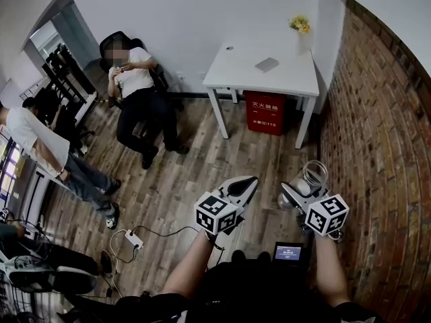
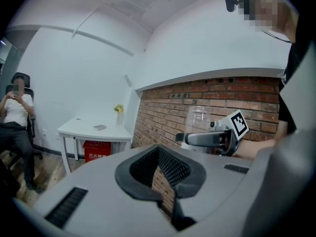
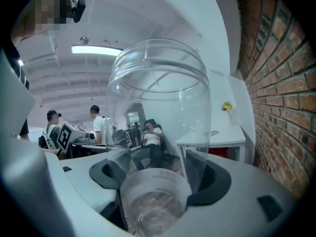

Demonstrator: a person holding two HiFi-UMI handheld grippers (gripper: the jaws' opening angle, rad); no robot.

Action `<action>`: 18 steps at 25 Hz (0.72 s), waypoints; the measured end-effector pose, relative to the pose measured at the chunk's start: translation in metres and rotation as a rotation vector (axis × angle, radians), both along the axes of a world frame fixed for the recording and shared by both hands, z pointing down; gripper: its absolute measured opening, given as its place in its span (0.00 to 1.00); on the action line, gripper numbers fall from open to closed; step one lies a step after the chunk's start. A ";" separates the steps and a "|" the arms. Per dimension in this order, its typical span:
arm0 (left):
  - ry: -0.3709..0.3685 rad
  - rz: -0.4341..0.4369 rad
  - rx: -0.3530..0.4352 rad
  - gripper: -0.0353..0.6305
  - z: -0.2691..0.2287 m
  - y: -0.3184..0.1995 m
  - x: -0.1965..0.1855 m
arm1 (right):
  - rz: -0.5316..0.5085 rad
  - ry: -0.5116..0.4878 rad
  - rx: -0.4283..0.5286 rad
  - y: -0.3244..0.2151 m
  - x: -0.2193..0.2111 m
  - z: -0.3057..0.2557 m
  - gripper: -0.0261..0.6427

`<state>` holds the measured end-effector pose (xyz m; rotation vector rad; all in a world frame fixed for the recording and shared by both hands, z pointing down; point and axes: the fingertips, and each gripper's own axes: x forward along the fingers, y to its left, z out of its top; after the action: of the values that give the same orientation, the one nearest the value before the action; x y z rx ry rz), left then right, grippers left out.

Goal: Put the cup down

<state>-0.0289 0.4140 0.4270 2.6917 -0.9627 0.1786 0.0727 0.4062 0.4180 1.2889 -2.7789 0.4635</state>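
You held the cup (image 3: 158, 107) in the air, the fingers of your right gripper (image 3: 159, 179) closed around it, well apart from the bench (image 1: 242, 69), so setting it down remained; your left gripper (image 2: 160, 174) had fingers together, empty.

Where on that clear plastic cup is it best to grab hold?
Probably low on the round wall of the clear plastic cup, from the side: it stands upright, mouth up, and the right gripper holds it so.
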 end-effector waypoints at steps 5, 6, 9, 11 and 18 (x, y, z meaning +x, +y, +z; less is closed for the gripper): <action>-0.022 -0.011 -0.005 0.07 0.005 -0.007 0.011 | -0.004 -0.006 -0.002 -0.006 0.014 0.004 0.58; -0.024 -0.015 -0.004 0.07 0.006 -0.009 0.013 | -0.006 -0.006 -0.002 -0.008 0.017 0.005 0.58; -0.023 -0.026 0.003 0.07 0.007 -0.012 0.019 | -0.008 -0.009 -0.013 -0.013 0.027 0.010 0.58; -0.021 -0.034 -0.003 0.07 0.010 -0.013 0.020 | -0.007 -0.013 -0.025 -0.015 0.032 0.016 0.58; -0.016 -0.052 -0.020 0.07 0.021 -0.044 0.019 | -0.004 -0.013 -0.038 -0.047 0.036 0.026 0.58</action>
<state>-0.0097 0.3695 0.4485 2.6484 -1.0286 0.1985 0.1088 0.3594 0.4436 1.2765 -2.7689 0.5230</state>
